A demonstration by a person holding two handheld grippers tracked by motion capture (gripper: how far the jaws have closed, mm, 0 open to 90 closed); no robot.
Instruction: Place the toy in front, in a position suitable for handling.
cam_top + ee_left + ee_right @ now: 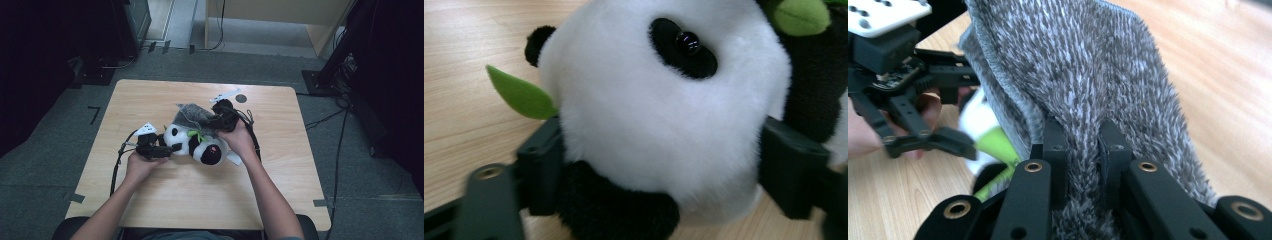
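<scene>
A black-and-white panda plush [200, 145] with green leaves lies mid-table. Its white head [664, 100] sits between the jaws of my left gripper [170, 149], and both pads touch the fur at its sides. A green leaf [519, 95] sticks out beside the head. Draped behind the panda is a grey fuzzy cloth [192, 114]. My right gripper [214, 122] is shut on a pinched fold of this cloth [1088, 60]. The right gripper view also takes in the left gripper [923, 135] and a bit of the panda [980, 122] beyond the cloth's left edge.
The wooden table [200, 200] has a small dark round mark [241, 98] near its far edge. Cables trail from both grippers over the tabletop. Dark stands and cables [330, 115] sit on the grey floor at the right.
</scene>
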